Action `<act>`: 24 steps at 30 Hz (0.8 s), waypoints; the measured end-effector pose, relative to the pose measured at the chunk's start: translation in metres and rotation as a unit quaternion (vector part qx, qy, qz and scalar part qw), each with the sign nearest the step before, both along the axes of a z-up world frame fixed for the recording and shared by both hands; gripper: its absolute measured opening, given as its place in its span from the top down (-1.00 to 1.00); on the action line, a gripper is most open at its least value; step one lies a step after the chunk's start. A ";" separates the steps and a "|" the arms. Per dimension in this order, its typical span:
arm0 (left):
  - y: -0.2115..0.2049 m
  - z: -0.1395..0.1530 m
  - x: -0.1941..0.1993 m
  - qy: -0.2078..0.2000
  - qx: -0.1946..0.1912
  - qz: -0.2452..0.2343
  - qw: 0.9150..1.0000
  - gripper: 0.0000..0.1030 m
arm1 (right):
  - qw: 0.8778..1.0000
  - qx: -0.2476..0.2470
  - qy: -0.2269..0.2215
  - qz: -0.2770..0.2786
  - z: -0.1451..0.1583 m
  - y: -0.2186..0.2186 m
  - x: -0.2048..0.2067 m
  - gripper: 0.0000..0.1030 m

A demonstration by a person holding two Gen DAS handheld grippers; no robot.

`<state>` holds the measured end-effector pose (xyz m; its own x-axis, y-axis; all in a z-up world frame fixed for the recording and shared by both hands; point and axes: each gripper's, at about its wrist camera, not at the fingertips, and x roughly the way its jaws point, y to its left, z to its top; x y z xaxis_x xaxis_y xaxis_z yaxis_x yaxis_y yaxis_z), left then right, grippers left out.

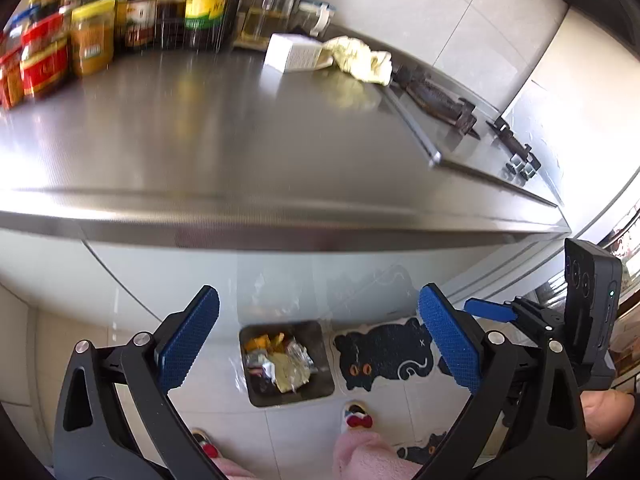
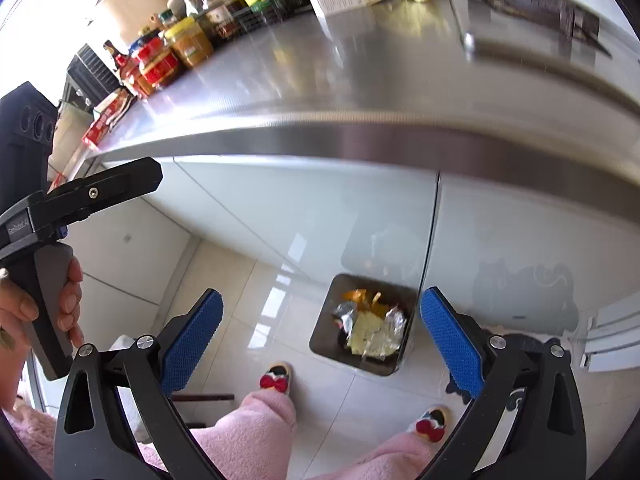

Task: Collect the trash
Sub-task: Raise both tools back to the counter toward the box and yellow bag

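Note:
A small dark square trash bin (image 1: pixel 320 384) stands on the floor below the steel counter, holding crumpled foil and yellow and orange wrappers (image 1: pixel 280 364); it also shows in the right wrist view (image 2: pixel 324 336). My left gripper (image 1: pixel 318 336) is open and empty, held above the bin in front of the counter edge. My right gripper (image 2: pixel 320 332) is open and empty, also above the bin. A crumpled yellow cloth or paper (image 1: pixel 360 58) and a white box (image 1: pixel 294 53) lie at the back of the counter (image 1: pixel 240 140).
Jars and bottles (image 1: pixel 100 28) line the counter's back left. A stove top (image 1: pixel 460 116) lies to the right. White cabinet fronts (image 2: pixel 280 208) are below the counter. A black cat mat (image 1: pixel 384 354) lies beside the bin. Pink-clad legs and slippers (image 2: pixel 276 378) stand nearby.

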<state>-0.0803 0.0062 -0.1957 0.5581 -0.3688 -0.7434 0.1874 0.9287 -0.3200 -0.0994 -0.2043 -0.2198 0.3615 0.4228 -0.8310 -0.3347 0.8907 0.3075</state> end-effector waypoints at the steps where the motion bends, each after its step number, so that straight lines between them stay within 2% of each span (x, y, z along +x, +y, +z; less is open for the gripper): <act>1: 0.002 0.012 0.003 -0.016 0.004 0.000 1.000 -0.84 | 1.000 0.000 -0.013 -0.005 0.013 -0.002 0.005 -0.93; 7: 0.011 0.064 0.038 -0.074 0.014 0.009 0.997 -0.84 | 0.996 0.012 -0.077 -0.042 0.070 -0.019 0.044 -0.93; 12: 0.003 0.087 0.074 -0.122 0.059 -0.011 0.991 -0.84 | 0.992 0.011 -0.100 -0.071 0.097 -0.027 0.089 -0.93; 18: 0.003 0.085 0.131 -0.126 0.056 -0.024 0.990 -0.84 | 0.988 0.015 -0.132 -0.075 0.117 -0.026 0.144 -0.93; 24: 0.003 0.069 0.189 -0.111 0.067 -0.028 0.991 -0.84 | 0.987 0.012 -0.137 -0.085 0.113 -0.017 0.209 -0.93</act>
<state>0.1082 0.0096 -0.1264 0.6946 -0.3092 -0.6496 0.2915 0.9464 -0.1389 0.1100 -0.2209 -0.1066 0.6384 0.3548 -0.6831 -0.2552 0.9348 0.2470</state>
